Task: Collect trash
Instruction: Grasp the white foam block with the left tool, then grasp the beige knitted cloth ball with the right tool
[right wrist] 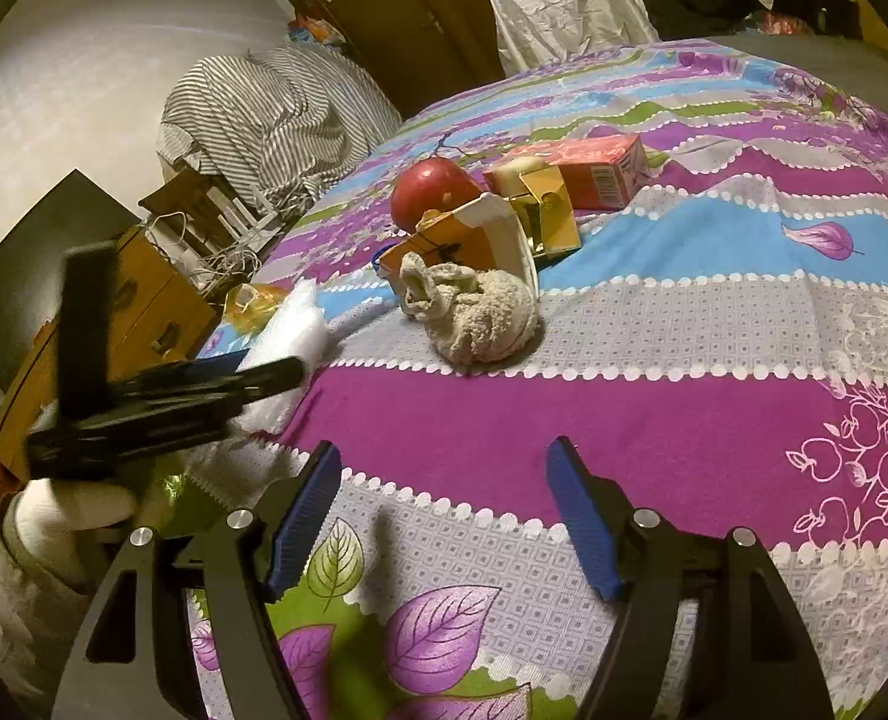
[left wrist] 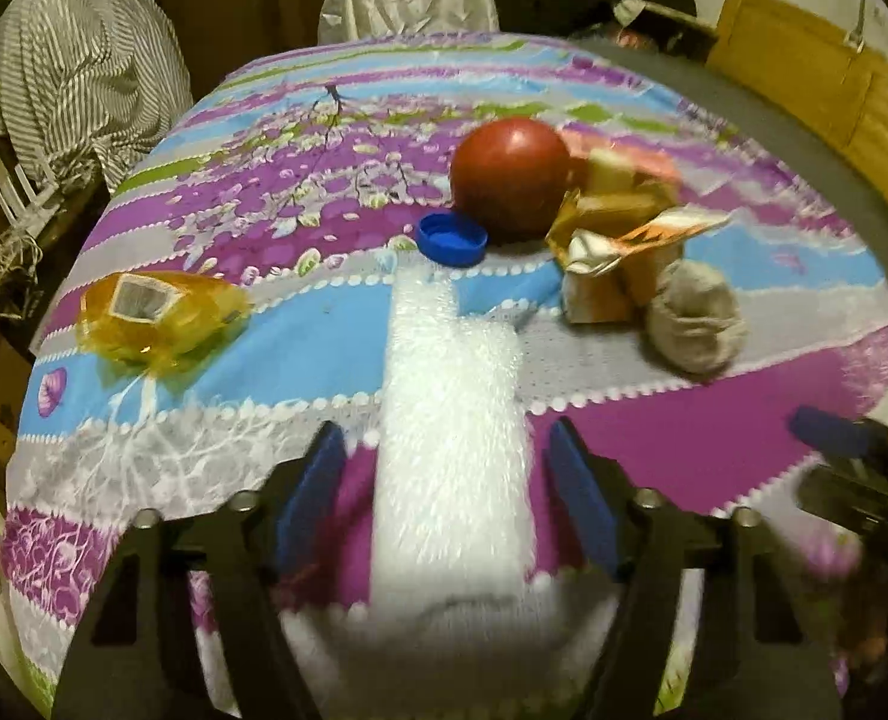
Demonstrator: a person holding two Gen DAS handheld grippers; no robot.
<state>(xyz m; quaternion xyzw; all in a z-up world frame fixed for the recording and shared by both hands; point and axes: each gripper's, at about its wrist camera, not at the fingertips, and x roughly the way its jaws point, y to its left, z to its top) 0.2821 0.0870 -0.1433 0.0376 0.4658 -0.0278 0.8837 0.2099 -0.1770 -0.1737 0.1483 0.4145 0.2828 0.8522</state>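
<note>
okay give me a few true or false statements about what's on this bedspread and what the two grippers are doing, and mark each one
1. A strip of white bubble wrap lies between the fingers of the left gripper. True.
2. The right gripper is shut on the rolled beige sock. False: it is open with nothing between its fingers, and the sock lies further off on the floral bedspread.
3. The blue bottle cap lies right in front of the red apple. True.
4. The yellow crumpled wrapper sits on top of the apple. False: it lies apart, far to its left.
</note>
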